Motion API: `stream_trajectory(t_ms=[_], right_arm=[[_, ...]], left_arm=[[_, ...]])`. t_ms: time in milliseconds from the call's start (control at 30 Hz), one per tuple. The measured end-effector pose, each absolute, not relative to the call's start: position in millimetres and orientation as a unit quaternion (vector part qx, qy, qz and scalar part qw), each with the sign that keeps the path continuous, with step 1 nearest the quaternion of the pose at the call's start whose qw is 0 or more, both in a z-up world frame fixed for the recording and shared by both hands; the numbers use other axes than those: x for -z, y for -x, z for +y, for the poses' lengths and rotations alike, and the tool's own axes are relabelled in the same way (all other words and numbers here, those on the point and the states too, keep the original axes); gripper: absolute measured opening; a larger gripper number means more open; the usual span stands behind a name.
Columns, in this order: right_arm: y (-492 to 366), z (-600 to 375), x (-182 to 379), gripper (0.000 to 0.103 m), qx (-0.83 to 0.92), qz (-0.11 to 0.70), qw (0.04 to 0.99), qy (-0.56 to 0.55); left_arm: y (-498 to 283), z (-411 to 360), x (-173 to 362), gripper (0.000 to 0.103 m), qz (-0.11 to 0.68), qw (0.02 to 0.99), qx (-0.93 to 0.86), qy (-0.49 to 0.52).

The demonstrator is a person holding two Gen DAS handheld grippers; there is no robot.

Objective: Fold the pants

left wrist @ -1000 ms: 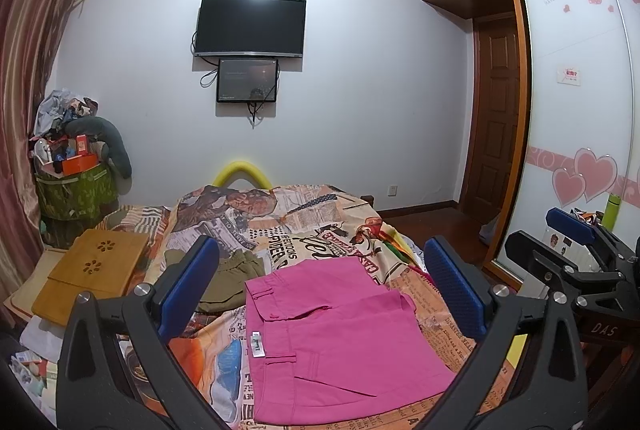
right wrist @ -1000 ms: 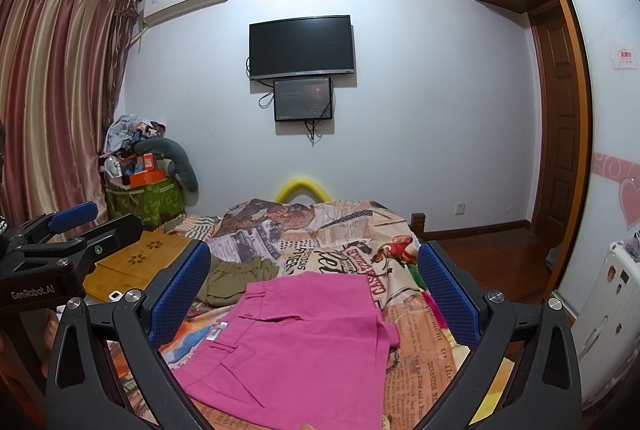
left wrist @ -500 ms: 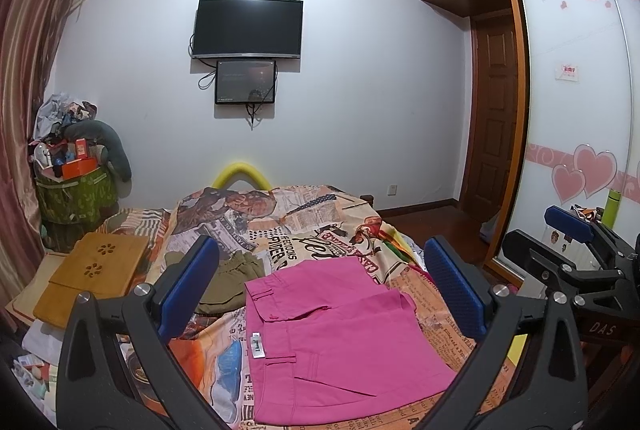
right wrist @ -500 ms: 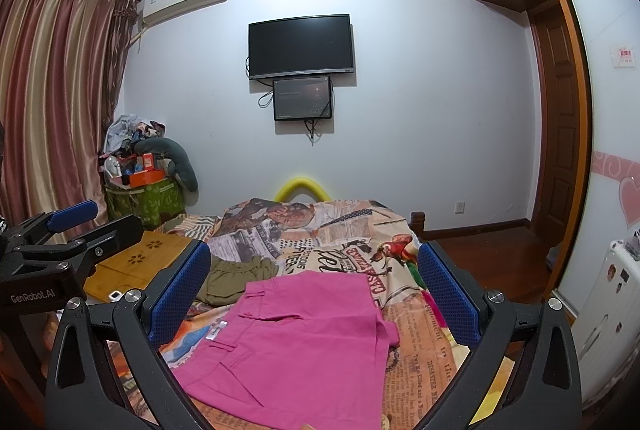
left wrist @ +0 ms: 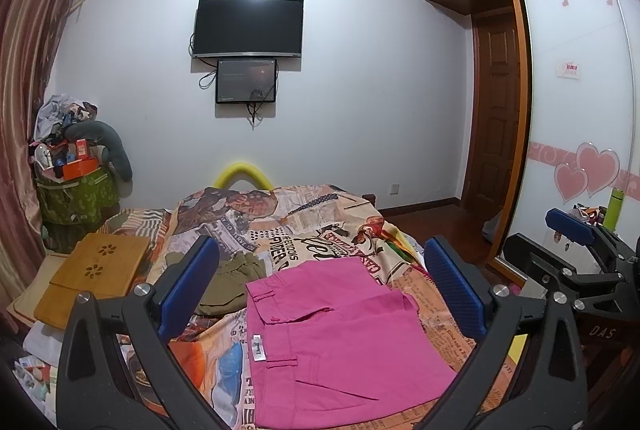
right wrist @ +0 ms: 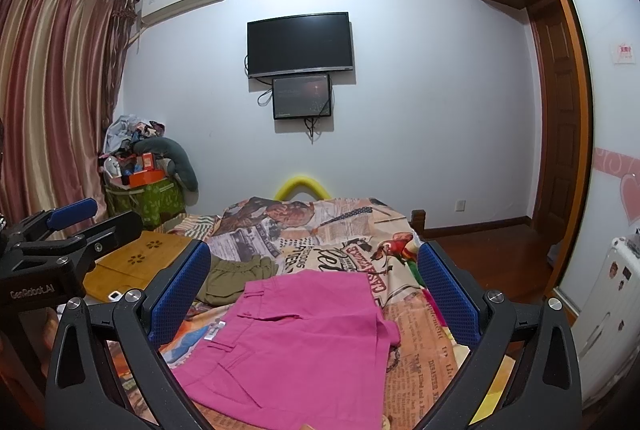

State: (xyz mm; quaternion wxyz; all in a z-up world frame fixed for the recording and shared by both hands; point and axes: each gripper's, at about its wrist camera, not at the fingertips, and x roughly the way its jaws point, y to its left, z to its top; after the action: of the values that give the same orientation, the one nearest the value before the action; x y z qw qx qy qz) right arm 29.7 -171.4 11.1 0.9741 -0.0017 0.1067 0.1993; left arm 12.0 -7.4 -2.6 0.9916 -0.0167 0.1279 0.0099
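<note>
Left wrist view: the left claw stands wide, its blue pads far apart and gripping nothing, and the pink pants lie folded on the bed below and between those pads, not touching them. From the right wrist view the right claw is just as wide and empty above the same pants, whose waistband and small white tag face the left side. An olive garment lies bunched just beyond the pants, touching their far left corner. A wooden lap tray sits at the bed's left edge.

Against the frames half a second and a second ago almost nothing differs: both claws keep their spread, the pants lie in the same folds, and the views have shifted only slightly.

The near edge of the pants is cut off by the bottom of each picture and partly covered by the claw arms; the tag's print is too small to read. The other claw shows only in part at each view's side.
</note>
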Motion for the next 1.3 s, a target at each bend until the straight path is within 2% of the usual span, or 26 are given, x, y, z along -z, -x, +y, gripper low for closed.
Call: stream_trajectory(t_ms=[367, 1000, 1067, 1300], right_arm=[[-75, -172, 9, 0.103, -0.193, 0.150, 0.970, 0.001], [-176, -195, 109, 0.103, -0.172, 0.338, 0.925, 0.024], [-185, -195, 119, 0.102, -0.173, 0.356, 0.918, 0.022], [-219, -192, 153, 0.085, -0.182, 0.413, 0.892, 0.017]], left_arm=[[-78, 4, 21, 0.103, 0.186, 0.982, -0.013, 0.022], [-229, 85, 146, 0.103, 0.356, 0.929, -0.094, 0.029], [-238, 90, 161, 0.095, 0.375, 0.922, -0.093, 0.025], [-259, 96, 200, 0.088, 0.441, 0.895, -0.061, 0.033]])
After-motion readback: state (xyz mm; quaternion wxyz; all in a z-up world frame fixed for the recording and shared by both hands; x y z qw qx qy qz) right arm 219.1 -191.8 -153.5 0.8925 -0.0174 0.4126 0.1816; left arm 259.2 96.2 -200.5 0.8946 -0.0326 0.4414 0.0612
